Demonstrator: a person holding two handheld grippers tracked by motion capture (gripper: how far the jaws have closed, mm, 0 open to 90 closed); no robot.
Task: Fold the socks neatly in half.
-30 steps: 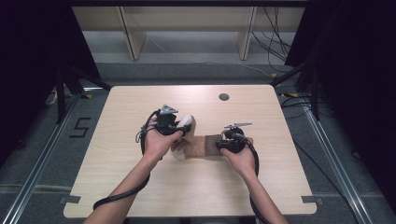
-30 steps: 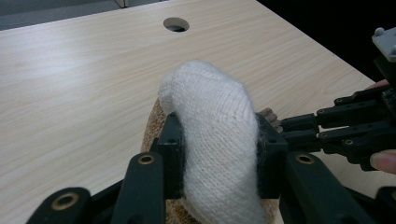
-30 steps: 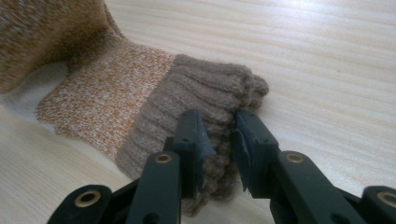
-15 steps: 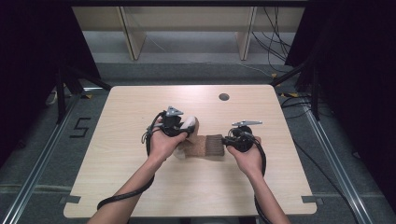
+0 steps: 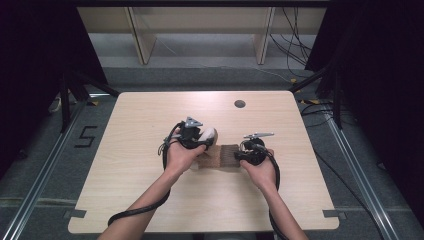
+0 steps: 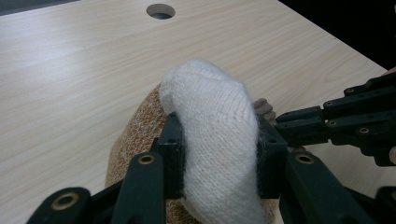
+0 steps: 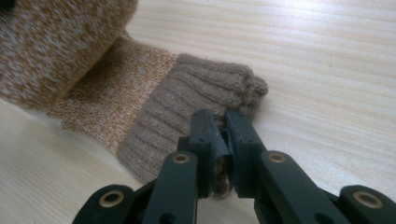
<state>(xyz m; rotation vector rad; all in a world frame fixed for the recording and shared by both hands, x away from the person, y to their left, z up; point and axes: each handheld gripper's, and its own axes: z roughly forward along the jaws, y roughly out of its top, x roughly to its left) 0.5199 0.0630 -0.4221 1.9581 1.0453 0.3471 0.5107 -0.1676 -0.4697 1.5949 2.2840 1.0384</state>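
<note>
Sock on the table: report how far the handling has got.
Done: the left claw is clamped on the sock's white toe, lifted off the table. In hand: the right claw, jaws just closing, pinches the ribbed brown cuff. Left: whatever comes next, stretching or folding; the sock's middle lies bunched.

Even overhead light keeps the wooden table bright in the high view, while both sides fall into near-black. In the right gripper view, glare whitens the table's far edge and the speckled sock blurs at top left; the jaws stay sharp.
</note>
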